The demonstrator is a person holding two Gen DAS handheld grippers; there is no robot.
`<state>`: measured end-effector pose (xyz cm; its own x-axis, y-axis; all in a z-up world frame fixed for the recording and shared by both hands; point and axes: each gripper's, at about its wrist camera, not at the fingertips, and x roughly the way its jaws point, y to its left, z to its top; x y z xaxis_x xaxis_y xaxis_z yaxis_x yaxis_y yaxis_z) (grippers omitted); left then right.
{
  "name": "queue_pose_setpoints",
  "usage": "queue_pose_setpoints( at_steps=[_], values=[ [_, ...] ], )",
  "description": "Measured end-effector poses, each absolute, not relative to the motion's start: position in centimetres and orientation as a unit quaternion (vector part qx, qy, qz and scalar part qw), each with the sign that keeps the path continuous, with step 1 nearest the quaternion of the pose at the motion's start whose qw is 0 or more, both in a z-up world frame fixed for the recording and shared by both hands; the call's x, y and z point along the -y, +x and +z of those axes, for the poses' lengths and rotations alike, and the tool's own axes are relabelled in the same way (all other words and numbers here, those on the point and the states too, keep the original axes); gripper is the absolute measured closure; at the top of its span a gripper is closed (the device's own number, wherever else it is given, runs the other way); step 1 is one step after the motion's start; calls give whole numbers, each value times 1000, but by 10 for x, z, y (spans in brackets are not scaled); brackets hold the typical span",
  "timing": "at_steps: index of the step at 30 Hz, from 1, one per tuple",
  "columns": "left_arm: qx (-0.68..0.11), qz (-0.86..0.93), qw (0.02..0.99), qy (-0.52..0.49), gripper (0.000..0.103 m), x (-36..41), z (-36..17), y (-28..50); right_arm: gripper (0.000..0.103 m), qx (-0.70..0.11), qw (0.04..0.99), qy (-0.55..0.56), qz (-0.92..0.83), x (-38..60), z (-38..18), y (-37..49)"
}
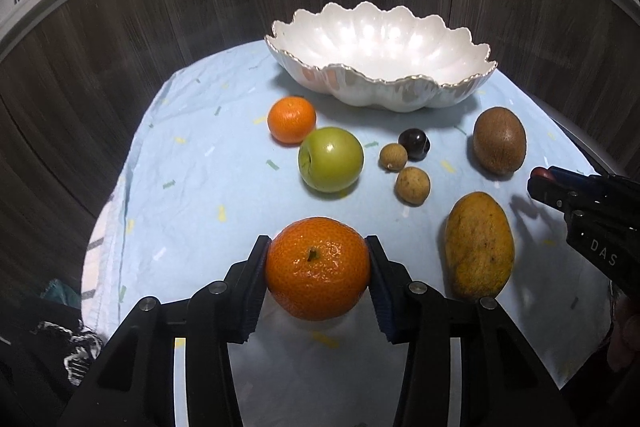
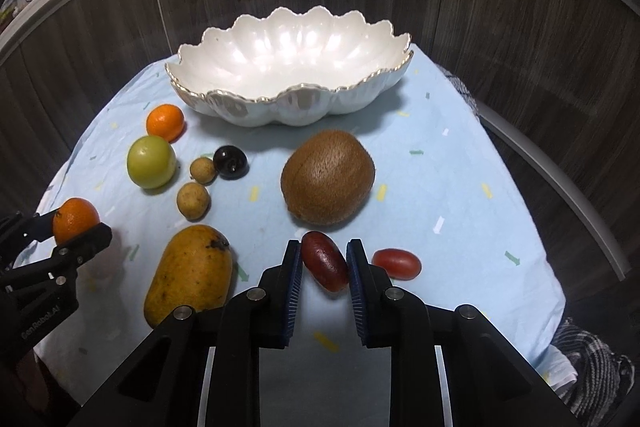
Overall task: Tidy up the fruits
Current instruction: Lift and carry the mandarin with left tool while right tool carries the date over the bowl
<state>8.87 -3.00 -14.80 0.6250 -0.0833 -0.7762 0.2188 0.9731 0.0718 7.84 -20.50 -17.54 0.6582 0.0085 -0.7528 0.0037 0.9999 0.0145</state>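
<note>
A large orange (image 1: 318, 269) is clamped between the two pads of the left tool (image 1: 317, 259), one pad pressed against each side of the fruit, with the stem end turned toward the camera; whether it is lifted off the light blue cloth (image 1: 200, 179) that covers the surface cannot be told. A dark red oblong fruit (image 2: 325, 261) is held between the pads of the right tool (image 2: 324, 259), narrowly parted and closed against it, the fruit being tilted between them. Just to the right of that tool a second red oblong fruit (image 2: 397, 264) is seen lying on the cloth. A white scalloped bowl (image 2: 208, 75) with a gilt rim is set at the far side of the surface, and nothing is seen inside it. In front of the bowl, on the cloth, a small orange (image 1: 291, 119) and a green apple (image 1: 331, 159) are placed touching or nearly so, with two small tan round fruits (image 1: 412, 185) and a dark round fruit (image 1: 415, 143) near them. A kiwi (image 2: 328, 177) lies apart toward the right, and a yellow mango (image 2: 189, 274) lies nearer the camera, between the two tools.
</note>
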Motion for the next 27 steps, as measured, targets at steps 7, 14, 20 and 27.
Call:
queue_pose_setpoints(
  at_steps=[7,14,20,27],
  values=[
    [-416,-78,903,80,58,29,-132,89,79,-398,917,8,7,202,-156,77],
    [-407,-77,907,80,58,29,-115,89,79,-387,922,16,11,202,-142,76],
    [-399,-80,910,81,58,32,-102,90,79,-374,927,21,11,205,-127,77],
    [-381,-83,918,77,58,37,-85,97,79,-357,934,28,9,209,-110,85]
  ],
)
